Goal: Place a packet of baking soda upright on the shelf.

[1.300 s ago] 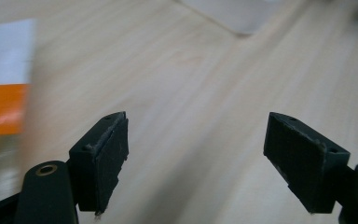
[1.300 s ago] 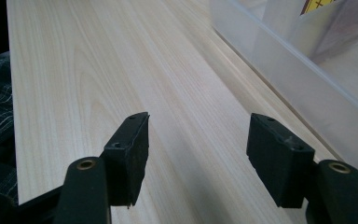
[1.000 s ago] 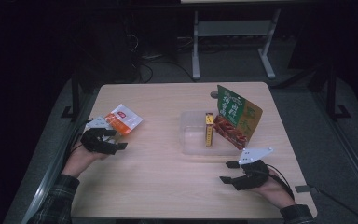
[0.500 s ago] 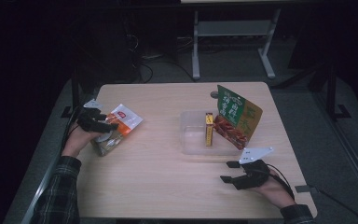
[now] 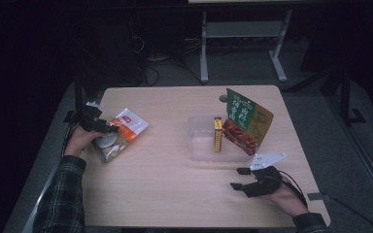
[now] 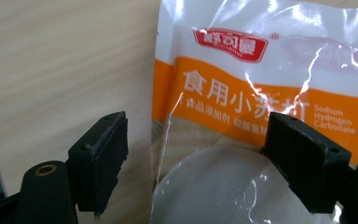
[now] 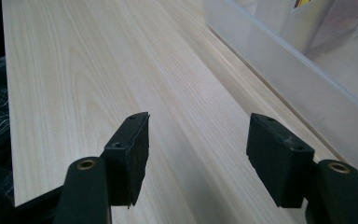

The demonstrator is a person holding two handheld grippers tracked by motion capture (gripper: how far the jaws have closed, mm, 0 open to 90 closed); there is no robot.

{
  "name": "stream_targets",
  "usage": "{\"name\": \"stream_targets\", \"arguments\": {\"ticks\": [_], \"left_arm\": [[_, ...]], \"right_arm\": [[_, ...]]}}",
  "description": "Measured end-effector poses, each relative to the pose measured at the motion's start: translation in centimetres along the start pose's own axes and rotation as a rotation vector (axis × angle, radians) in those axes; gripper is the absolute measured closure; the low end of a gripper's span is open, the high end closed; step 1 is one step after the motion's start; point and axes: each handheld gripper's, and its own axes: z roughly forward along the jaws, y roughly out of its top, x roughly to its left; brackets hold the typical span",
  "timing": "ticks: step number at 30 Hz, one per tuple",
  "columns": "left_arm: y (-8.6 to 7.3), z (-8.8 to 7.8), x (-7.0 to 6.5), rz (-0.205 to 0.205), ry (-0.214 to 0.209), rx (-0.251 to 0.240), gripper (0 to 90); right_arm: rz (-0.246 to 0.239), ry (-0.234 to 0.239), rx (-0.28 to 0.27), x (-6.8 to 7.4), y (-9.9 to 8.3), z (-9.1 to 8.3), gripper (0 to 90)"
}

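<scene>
A white and orange packet of baking soda lies flat near the table's left edge, white powder showing through its clear near end. My left gripper hovers over that end, open. One jaw is above bare wood beside the packet's edge, the other above the packet, and neither presses on it. My right gripper rests low near the front right of the table, open, with only wood between its jaws.
A clear plastic bin stands mid-table, just beyond the right gripper. A thin yellow box stands in it and a green and red snack bag leans at its right side. A metal stand is on the floor behind.
The left hand has shifted toward the table's left edge and a little farther away, uncovering the packet's near end. The right hand has not moved.
</scene>
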Motion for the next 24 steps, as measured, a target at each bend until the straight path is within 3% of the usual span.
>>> {"name": "stream_targets", "arguments": {"ticks": [2,5,8,13,14,24], "left_arm": [[-0.1,0.0,0.2,-0.019,-0.015,0.002,21.2],[-0.3,-0.1,0.3,-0.017,-0.040,0.015,23.3],[-0.4,-0.1,0.3,-0.021,-0.083,0.019,30.3],[-0.4,-0.1,-0.1,-0.011,-0.094,0.034,36.5],[-0.5,0.0,-0.4,0.013,-0.086,0.039,39.0],[-1.2,-0.3,-0.6,0.005,-0.120,0.027,69.3]], "right_arm": [[-0.001,0.000,0.000,0.0,0.0,0.0,38.6],[-0.001,-0.003,-0.002,0.1,0.0,0.0,38.7],[-0.004,-0.005,0.000,0.1,0.0,0.0,38.8],[-0.006,-0.006,0.001,0.2,0.1,0.0,38.8],[-0.008,-0.005,-0.001,0.2,0.1,0.0,38.8],[-0.007,-0.003,-0.002,0.2,0.1,-0.1,38.8]]}}
